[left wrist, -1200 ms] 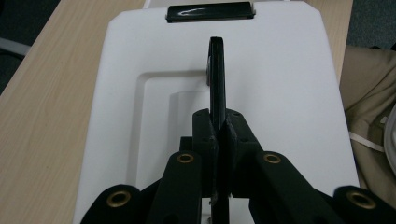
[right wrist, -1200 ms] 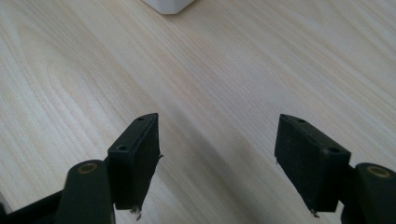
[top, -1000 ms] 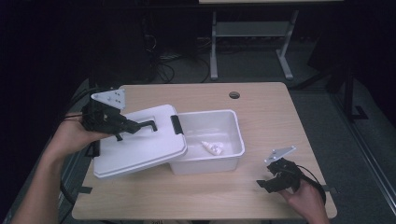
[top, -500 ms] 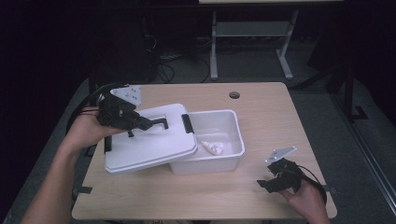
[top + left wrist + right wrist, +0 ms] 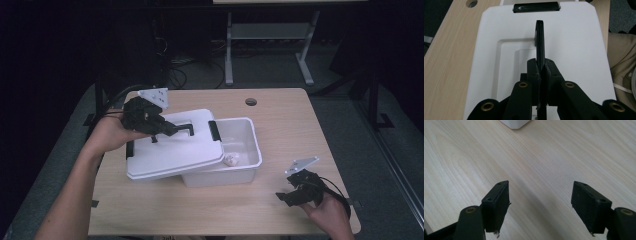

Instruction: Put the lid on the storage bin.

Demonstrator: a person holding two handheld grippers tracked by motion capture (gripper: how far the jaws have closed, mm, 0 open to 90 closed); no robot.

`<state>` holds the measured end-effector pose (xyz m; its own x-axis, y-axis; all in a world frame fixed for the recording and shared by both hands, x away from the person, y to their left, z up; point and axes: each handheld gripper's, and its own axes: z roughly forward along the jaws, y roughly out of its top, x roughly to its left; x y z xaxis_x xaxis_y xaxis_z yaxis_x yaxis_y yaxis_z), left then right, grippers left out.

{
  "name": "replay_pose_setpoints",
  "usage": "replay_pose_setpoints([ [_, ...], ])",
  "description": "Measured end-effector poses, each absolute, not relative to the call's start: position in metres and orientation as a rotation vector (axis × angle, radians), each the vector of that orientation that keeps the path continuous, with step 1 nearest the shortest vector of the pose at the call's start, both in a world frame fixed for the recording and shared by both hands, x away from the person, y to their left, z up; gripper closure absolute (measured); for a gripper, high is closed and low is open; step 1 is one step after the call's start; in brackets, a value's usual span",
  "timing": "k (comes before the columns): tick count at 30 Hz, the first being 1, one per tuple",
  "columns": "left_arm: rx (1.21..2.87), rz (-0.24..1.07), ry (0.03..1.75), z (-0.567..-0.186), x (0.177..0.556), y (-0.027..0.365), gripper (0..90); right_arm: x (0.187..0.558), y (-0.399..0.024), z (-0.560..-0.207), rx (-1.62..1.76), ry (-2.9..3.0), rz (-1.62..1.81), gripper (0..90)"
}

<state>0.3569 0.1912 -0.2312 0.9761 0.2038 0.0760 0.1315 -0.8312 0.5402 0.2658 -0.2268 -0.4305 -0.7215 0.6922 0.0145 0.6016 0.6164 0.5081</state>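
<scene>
A white plastic box (image 5: 247, 140) stands in the middle of the table. Its white lid (image 5: 172, 150) lies tilted across the box's left part and covers more than half of it. My left gripper (image 5: 167, 130) is shut on the lid's black handle (image 5: 539, 37), which stands up between the jaws in the left gripper view. A black latch (image 5: 536, 7) sits at the lid's far edge. A small white object (image 5: 231, 160) lies in the uncovered right end of the box. My right gripper (image 5: 287, 196) is open near the table's front right, over bare wood (image 5: 544, 165).
The wooden table (image 5: 295, 125) has a round cable hole (image 5: 251, 101) at the back. A metal desk frame (image 5: 265, 35) stands on the dark floor behind. The box's corner (image 5: 515, 123) shows at the top of the right gripper view.
My left gripper has carried the lid to the right, so it now covers more of the box. The right gripper has stayed put.
</scene>
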Motion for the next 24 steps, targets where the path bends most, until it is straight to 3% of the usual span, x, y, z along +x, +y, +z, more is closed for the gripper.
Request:
replay_pose_setpoints([
  [24, 2.580, 0.142, 0.167, -0.238, 0.377, 0.145, 84.1, 0.265, -0.227, -0.430, 1.079, 2.656, 0.735, 30.0],
])
